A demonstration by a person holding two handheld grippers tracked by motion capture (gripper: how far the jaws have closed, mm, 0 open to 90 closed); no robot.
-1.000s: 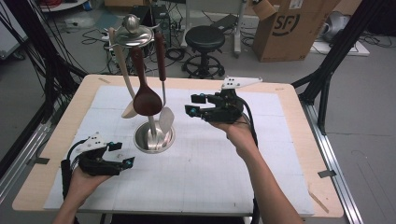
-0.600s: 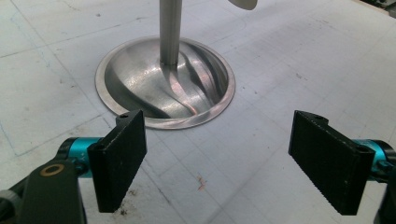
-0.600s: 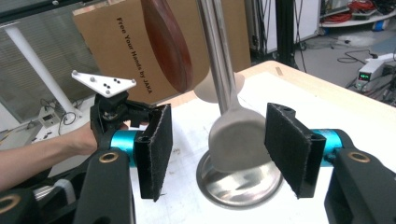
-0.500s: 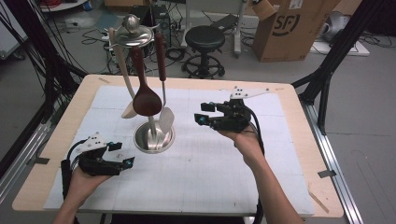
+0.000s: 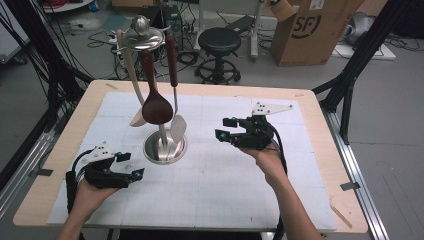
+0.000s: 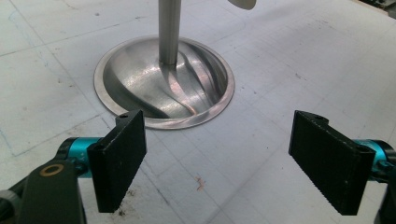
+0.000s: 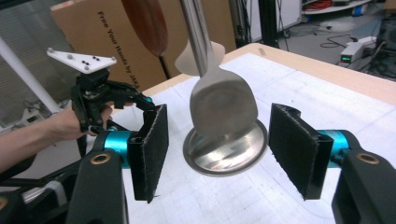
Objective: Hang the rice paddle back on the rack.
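Hanging from a steel utensil stand (image 5: 164, 145) left of centre in the high view are a wooden spoon (image 5: 156, 106) and a metal spatula (image 5: 178, 129). The right gripper (image 5: 222, 128), centre-right, has just been opening, empty, spatula ahead. The left gripper (image 5: 131, 165), lower left, rests open and empty

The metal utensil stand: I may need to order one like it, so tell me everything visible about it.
The shiny steel utensil stand stands upright on the white gridded mat, left of the table's middle. A round dished base carries a slim pole topped by a domed cap with a ball knob. From the cap hang a dark wooden spoon, a pale spatula and a steel turner. Neither tool touches it.
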